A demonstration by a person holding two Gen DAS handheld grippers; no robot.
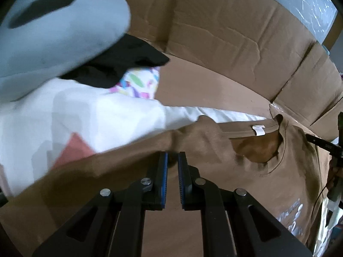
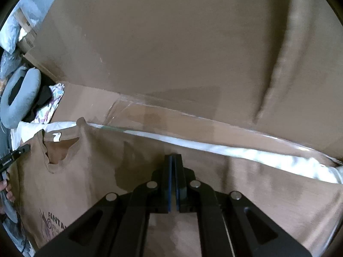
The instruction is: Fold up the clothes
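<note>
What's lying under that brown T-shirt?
A white cloth pokes out from under the brown T-shirt along its far edge, with cardboard beyond. How far the cloth reaches underneath is covered by the shirt.

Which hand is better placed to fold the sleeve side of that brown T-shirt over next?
Probably the left. Its jaws pinch a fold of the brown T-shirt at the shoulder, beside the collar. The right gripper is shut on the opposite shoulder, farther from the clothes pile.
</note>
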